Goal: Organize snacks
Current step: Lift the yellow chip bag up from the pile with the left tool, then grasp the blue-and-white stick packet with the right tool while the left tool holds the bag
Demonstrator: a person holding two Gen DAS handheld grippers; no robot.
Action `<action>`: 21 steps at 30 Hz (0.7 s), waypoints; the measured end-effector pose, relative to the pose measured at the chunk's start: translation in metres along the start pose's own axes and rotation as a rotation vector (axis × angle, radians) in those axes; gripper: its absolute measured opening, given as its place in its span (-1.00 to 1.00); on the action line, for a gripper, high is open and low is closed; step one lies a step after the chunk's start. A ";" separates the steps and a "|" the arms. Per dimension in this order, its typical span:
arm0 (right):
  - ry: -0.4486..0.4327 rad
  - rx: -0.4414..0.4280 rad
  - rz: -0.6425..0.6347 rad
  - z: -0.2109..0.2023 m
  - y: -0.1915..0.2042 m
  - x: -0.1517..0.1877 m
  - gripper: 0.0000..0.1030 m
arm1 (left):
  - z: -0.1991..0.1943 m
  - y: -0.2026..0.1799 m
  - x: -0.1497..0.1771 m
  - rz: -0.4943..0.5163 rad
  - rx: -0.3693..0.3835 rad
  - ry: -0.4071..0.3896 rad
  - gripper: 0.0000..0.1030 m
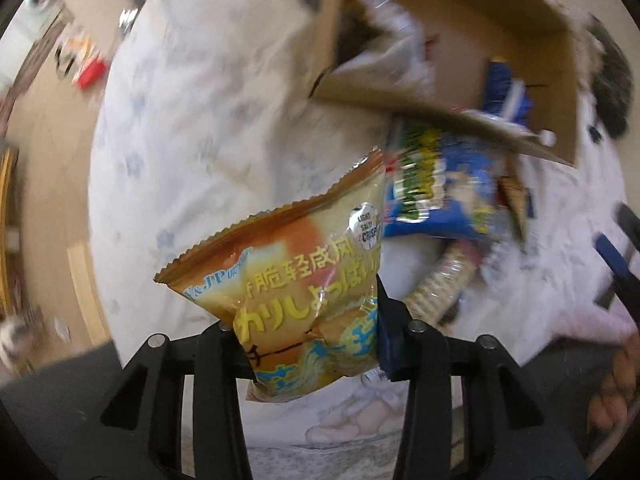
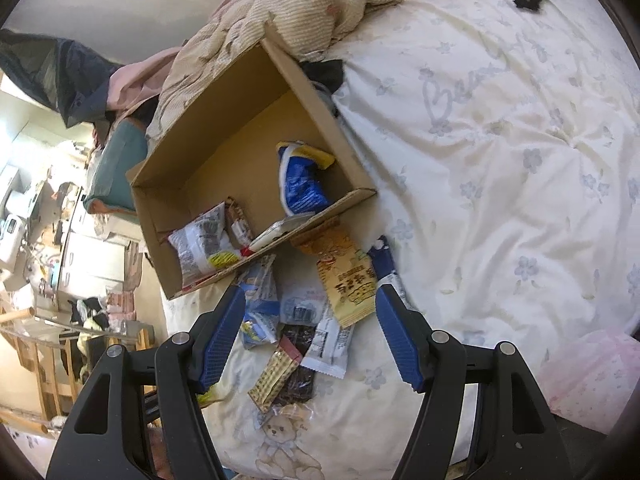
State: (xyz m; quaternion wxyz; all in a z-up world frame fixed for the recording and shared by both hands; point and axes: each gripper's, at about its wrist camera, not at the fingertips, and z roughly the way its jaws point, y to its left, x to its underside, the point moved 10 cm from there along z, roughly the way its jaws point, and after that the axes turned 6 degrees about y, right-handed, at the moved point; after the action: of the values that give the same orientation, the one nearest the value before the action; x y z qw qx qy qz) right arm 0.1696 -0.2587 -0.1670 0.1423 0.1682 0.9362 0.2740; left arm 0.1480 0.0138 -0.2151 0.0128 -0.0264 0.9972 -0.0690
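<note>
Orange snack bag (image 1: 304, 280): "LIGHT SALTY CRISPY", "JP". Bedsheet (image 2: 500, 120): cursive "Beau…".

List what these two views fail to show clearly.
- Left wrist view: motion blur smears the cardboard box contents and the loose snacks.
- Left gripper: the orange snack bag it grips covers its pads.
- Right wrist view: box wall hides the lower blue bag.

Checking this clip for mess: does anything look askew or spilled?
Yes. The cardboard box lies tipped on the bed, and snack packets are scattered outside its open end. The left gripper holds an orange packet.
</note>
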 end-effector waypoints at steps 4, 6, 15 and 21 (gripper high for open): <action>0.019 0.067 0.046 0.007 -0.021 -0.003 0.37 | -0.033 -0.011 -0.002 0.091 -0.016 -0.064 -0.27; 0.044 0.128 0.053 0.016 -0.031 -0.002 0.37 | -0.036 -0.016 0.000 0.102 -0.017 -0.084 -0.27; 0.198 0.381 -0.073 0.077 -0.050 0.003 0.17 | -0.027 -0.030 -0.002 0.072 0.040 -0.091 -0.27; 0.232 0.460 -0.150 0.104 -0.053 0.008 0.02 | -0.023 -0.025 -0.005 0.058 0.018 -0.095 -0.27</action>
State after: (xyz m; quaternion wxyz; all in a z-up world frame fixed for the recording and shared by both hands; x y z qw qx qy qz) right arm 0.1873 -0.2494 -0.2825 0.0121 0.0940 0.9937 0.0601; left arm 0.1538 -0.0075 -0.1883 0.0621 -0.0005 0.9951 -0.0763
